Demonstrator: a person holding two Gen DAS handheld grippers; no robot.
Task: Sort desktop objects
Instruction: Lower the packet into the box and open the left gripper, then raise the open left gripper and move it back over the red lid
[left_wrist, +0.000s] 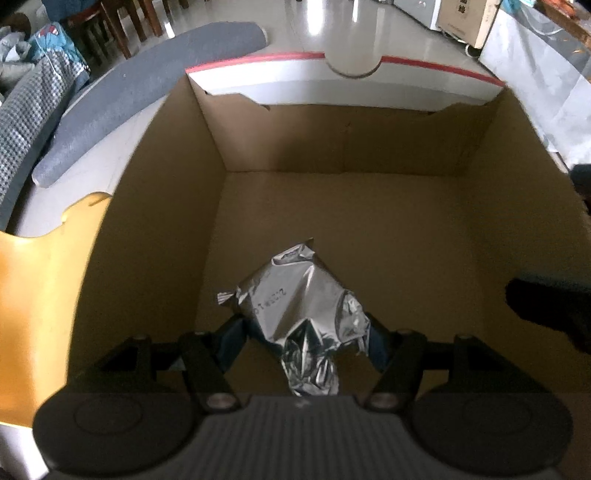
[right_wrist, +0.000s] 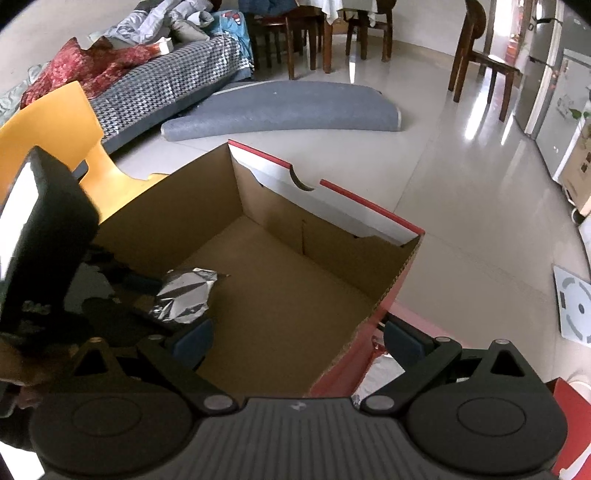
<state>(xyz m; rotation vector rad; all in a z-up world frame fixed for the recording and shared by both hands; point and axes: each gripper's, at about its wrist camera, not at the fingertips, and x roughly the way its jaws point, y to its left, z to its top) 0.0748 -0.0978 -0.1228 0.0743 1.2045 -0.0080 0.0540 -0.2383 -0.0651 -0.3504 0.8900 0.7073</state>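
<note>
One crumpled foil pouch (left_wrist: 306, 314) sits pinched in my left claw (left_wrist: 304, 332), held low inside the cardboard box (left_wrist: 332, 206) near its close wall. My right claw (right_wrist: 295, 339) is spread wide and empty, its fingers straddling the box's near corner, one inside and one outside. Past the box lie a grey mat (right_wrist: 280, 107) on the floor, a sofa (right_wrist: 166, 88) and dining chairs (right_wrist: 480, 62).

Daylight glares off the floor (right_wrist: 461, 155) beyond the box (left_wrist: 369, 221), whose inside is dim and shadowed. Both views bend strongly at the edges, and near the box the foil (left_wrist: 306, 314) glints, slightly soft.
</note>
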